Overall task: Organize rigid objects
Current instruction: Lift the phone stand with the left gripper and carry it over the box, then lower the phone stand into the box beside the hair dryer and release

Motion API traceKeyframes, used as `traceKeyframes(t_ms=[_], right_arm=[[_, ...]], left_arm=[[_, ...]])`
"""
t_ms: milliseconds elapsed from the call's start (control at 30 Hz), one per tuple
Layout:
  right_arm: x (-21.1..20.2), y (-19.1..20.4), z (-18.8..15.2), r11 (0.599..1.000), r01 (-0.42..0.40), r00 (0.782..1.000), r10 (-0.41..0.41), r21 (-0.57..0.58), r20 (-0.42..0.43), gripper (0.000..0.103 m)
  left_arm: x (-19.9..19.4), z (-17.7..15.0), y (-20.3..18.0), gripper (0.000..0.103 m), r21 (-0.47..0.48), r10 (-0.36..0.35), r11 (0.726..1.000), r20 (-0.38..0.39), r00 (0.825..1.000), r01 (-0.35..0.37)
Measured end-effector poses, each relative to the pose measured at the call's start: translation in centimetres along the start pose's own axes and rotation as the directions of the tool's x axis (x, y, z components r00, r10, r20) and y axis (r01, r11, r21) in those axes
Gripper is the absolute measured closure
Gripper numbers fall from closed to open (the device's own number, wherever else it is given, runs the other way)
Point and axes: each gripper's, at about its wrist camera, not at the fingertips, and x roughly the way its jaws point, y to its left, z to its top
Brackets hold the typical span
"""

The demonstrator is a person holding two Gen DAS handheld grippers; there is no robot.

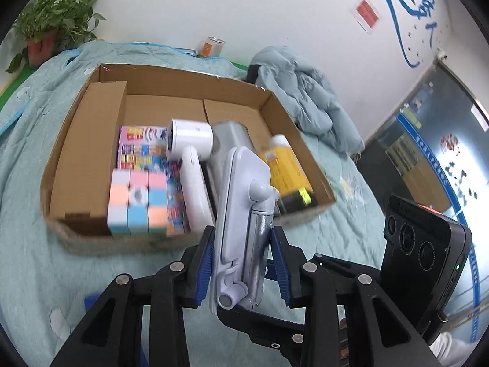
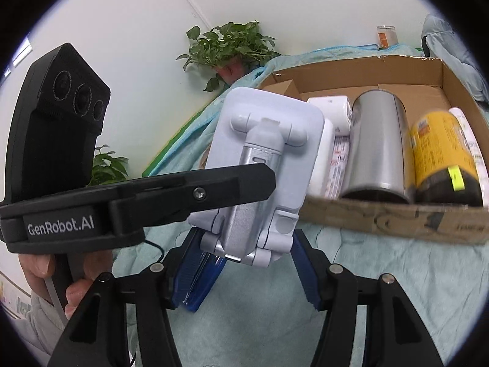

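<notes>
My left gripper [image 1: 241,253] is shut on a pale lilac folding phone stand [image 1: 241,214] and holds it upright above the bedspread, just in front of the cardboard box [image 1: 76,140]. In the right wrist view the same stand [image 2: 262,165] sits between my right gripper's [image 2: 244,272] blue pads, with the left gripper's black finger [image 2: 195,195] crossing it. The right jaws are open around its foot. The box holds a pastel cube [image 1: 137,202], a white hair dryer [image 1: 189,159], a silver cylinder [image 2: 379,150] and a yellow bottle [image 2: 440,159].
The box [image 2: 397,217] lies on a light blue bedspread [image 1: 30,214]. A blue jacket [image 1: 305,98] is bunched behind the box at the right. A potted plant [image 1: 49,27] and an orange can [image 1: 211,46] stand by the white wall.
</notes>
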Motion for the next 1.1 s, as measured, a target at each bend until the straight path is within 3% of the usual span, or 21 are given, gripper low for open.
traceKeyframes(t_ms=[100, 200, 267, 400, 533, 667, 700, 833, 967, 1100], right_arm=[[0.8, -1.2, 1.9, 1.000, -0.001, 0.999, 0.002, 0.015, -0.034, 0.045], [1.5, -2.3, 3.7, 0.999, -0.001, 0.998, 0.003, 0.044, -0.059, 0.046], [1.9, -3.1, 4.5, 0.998, 0.008, 0.998, -0.004, 0.067, -0.064, 0.046], [2.4, -4.1, 5.5, 0.995, 0.023, 0.998, -0.017, 0.098, -0.058, 0.046], [2.2, -4.7, 4.9, 0.991, 0.038, 0.999, -0.034, 0.126, -0.037, 0.046], [1.6, -4.5, 4.4, 0.989, 0.062, 0.998, -0.061, 0.131, -0.005, 0.046], [1.3, -4.1, 4.3, 0.989, 0.088, 0.996, -0.090, 0.118, 0.012, 0.046], [0.9, -3.0, 3.0, 0.989, 0.127, 0.992, -0.128, 0.077, 0.016, 0.043], [1.1, -2.0, 1.8, 0.985, 0.174, 0.984, -0.174, -0.008, 0.025, 0.043], [1.6, -2.0, 2.6, 0.979, 0.203, 0.978, -0.202, -0.016, 0.042, 0.059]], left_arm=[[1.3, 2.2, 1.1, 0.071, -0.049, 0.004, 0.999, -0.010, 1.000, -0.004], [3.1, 3.9, 2.0, 0.086, -0.076, 0.027, 0.997, -0.020, 0.999, -0.028], [4.7, 4.5, 2.4, 0.086, -0.104, -0.007, 0.995, -0.037, 0.999, 0.003], [6.0, 5.5, 3.2, 0.086, -0.121, 0.036, 0.992, -0.048, 0.998, -0.041], [6.6, 5.0, 4.2, 0.086, -0.160, 0.013, 0.987, -0.057, 0.998, -0.022], [6.5, 4.9, 4.2, 0.086, -0.176, 0.041, 0.983, -0.037, 0.998, -0.047], [6.3, 4.7, 4.1, 0.081, -0.178, 0.040, 0.983, -0.032, 0.999, -0.045], [4.3, 3.8, 3.9, 0.039, -0.184, 0.077, 0.981, 0.036, 0.996, -0.069], [2.2, 2.5, 3.2, 0.035, -0.140, 0.109, 0.986, 0.100, 0.989, -0.094], [1.0, 1.1, 2.9, 0.035, -0.108, 0.125, 0.988, 0.111, 0.986, -0.113]])
